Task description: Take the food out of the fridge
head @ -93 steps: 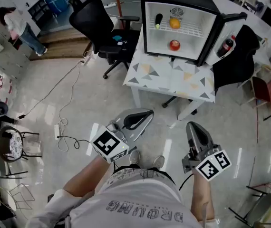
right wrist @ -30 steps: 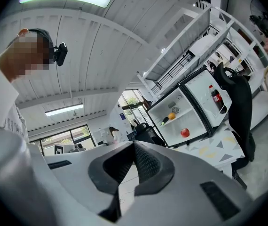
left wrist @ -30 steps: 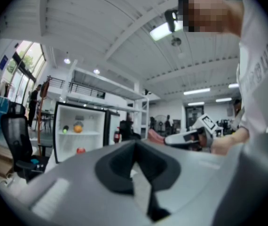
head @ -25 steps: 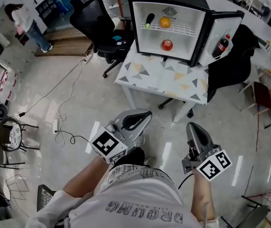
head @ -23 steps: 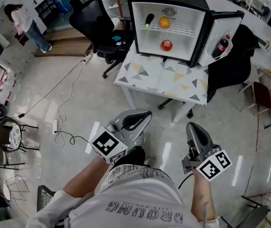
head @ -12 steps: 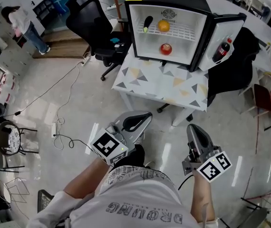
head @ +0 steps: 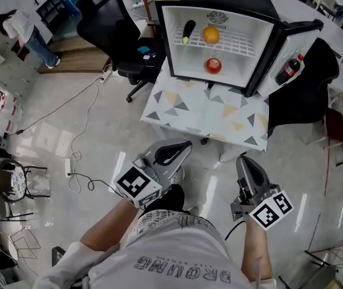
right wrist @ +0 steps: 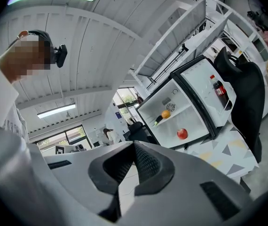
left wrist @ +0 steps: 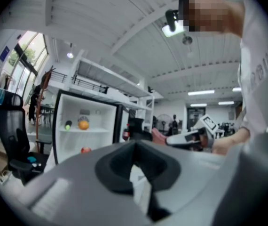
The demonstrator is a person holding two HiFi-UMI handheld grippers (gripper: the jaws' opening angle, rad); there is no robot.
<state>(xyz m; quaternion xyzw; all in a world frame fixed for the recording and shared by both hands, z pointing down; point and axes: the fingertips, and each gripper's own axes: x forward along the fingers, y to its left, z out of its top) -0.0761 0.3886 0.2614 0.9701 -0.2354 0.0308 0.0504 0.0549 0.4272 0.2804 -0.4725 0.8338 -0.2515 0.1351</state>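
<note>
A small black fridge (head: 262, 5) stands open on a white table (head: 204, 114) ahead of me. On its wire shelf lie a dark eggplant (head: 188, 29) and an orange (head: 212, 35); a red apple (head: 213, 65) rests on the fridge floor. The fridge door (head: 292, 53) carries a cola bottle (head: 288, 70). My left gripper (head: 188, 144) and right gripper (head: 242, 161) are both shut and empty, held level near my waist, well short of the table. The same food shows in the left gripper view: orange (left wrist: 83, 124), apple (left wrist: 85, 149); and in the right gripper view: orange (right wrist: 165, 114), apple (right wrist: 182, 133).
A black office chair (head: 114, 32) stands left of the table and another dark chair (head: 307, 95) at its right. A cable and power strip (head: 73, 161) lie on the shiny floor at left. A person (head: 21, 32) stands far off at upper left.
The fridge and table have come closer and lower in the head view as I walk toward them. Both grippers keep their pose, shut.
</note>
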